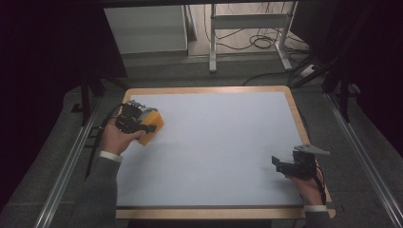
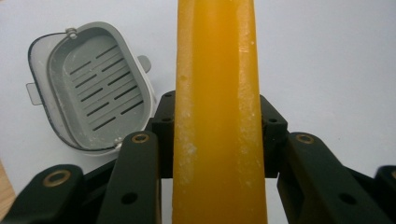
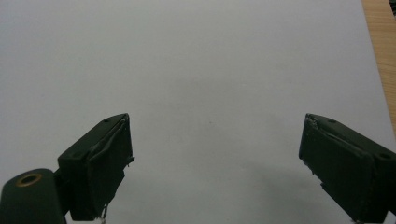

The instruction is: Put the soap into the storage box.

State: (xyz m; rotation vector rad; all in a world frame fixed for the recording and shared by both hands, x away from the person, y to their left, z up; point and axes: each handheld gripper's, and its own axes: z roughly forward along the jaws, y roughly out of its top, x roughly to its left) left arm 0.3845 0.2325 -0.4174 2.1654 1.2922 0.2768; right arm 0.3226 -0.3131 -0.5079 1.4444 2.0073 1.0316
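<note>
Two tongs are working over a white tabletop (image 1: 218, 142) with a wooden edge. The left tongs (image 1: 142, 124) are hovering at the far left of the tabletop, clamping a yellow-orange bar of soap (image 1: 151, 127); in the left gripper view the bar of soap (image 2: 217, 112) is rising upright between the black jaws, which are pressing on both of its narrow sides, and pale scuffs are showing along its edges. Below and left of the bar in that view, a grey soap dish (image 2: 93, 88) with a slotted drain insert is lying flat on the white surface, apart from the soap. The person's left hand (image 1: 119, 137) is wrapping the body of the left tongs, a grey sleeve trailing toward the near edge. The right tongs (image 1: 278, 164) are resting near the right, near corner of the tabletop, jaws standing wide apart and gripping nothing; the right gripper view is showing bare white surface between them.
</note>
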